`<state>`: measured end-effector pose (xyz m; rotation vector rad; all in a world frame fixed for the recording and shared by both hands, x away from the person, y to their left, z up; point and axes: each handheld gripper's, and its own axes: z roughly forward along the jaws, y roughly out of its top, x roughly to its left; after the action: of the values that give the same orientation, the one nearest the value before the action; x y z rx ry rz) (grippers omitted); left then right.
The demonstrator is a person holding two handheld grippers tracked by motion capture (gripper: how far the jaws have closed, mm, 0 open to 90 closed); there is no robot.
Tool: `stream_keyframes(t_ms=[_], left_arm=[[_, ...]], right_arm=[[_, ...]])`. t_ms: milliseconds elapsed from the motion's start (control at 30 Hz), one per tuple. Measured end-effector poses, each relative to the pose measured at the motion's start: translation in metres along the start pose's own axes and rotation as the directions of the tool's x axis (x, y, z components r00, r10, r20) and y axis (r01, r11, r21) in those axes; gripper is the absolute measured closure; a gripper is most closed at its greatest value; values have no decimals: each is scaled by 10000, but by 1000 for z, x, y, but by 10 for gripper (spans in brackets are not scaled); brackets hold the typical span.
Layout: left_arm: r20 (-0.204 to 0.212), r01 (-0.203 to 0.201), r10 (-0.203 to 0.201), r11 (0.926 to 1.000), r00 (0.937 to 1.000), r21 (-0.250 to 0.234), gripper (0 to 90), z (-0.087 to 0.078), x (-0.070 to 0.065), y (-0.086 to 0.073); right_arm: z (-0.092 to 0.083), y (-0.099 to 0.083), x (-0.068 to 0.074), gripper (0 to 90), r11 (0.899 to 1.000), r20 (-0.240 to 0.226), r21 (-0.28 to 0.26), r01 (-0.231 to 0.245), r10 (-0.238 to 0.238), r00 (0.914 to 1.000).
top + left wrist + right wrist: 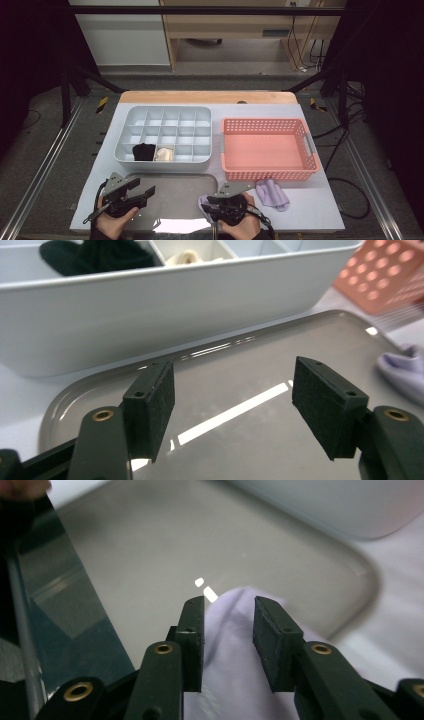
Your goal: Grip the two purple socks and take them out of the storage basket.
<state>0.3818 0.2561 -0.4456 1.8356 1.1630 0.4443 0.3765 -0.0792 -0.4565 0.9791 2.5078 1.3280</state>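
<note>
A lavender cloth [202, 202] lies over the right edge of the grey metal tray [175, 192]. My right gripper [207, 206] points down at it from the front. In the right gripper view a raised fold of the cloth [235, 655] stands between the jaws of that gripper [229, 602], which are parted and open. My left gripper [142, 187] hovers over the tray's left part, open, with nothing between its pads [150, 405]. A second lavender cloth [272, 194] rests on the table in front of the pink basket [270, 175].
Behind the tray stands a white compartment organizer [165, 161] with a black item [144, 151] and a cream item [164, 154] in two front cells. The basket sits right of the organizer. The table's front edge lies close under both hands.
</note>
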Motion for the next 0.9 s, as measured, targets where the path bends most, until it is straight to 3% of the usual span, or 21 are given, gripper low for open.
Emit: stream_keyframes(t_ms=[33,67,167,333,367,400,567,700,767,900], left_arm=[[0,0,0,10000,10000,0,330,0,0,0],[242,-27,28,10000,9997,-50,333,-4,-4,5],[327,-309,312,9995,9990,-73,345,-10,-15,14],[469,-659,660,9978,9967,-34,358,-8,-39,27],[469,-659,660,9978,9967,-34,364,-8,-39,27],[434,-789,790,9969,9959,-54,376,-2,-51,28],[587,-1045,1013,9931,9931,538,390,24,-76,23],[733,-1192,1132,9894,9909,832,406,39,-86,18],[798,-1364,1277,9839,9886,1157,429,52,-95,13],[1010,-1490,1357,9791,9856,1388,451,62,-104,9]], right_arm=[[0,0,0,664,10000,0,0,0,0,10000],[-14,1,-7,683,9993,393,-376,0,15,9992],[-31,-3,-20,706,9982,932,-582,-164,218,9954],[-47,-21,-39,718,9975,1608,-453,-545,611,9851],[-47,-21,-39,718,9975,1608,-453,-545,611,9851],[-48,-30,-43,728,9964,1618,-413,-740,797,9836],[-46,-40,-47,743,9961,1647,-280,-835,870,9825],[-43,-40,-46,761,9971,1556,-203,-739,762,9849],[-39,-41,-43,770,9975,1497,40,-712,698,9863],[-34,-44,-42,779,9970,1490,339,-694,637,9868]])
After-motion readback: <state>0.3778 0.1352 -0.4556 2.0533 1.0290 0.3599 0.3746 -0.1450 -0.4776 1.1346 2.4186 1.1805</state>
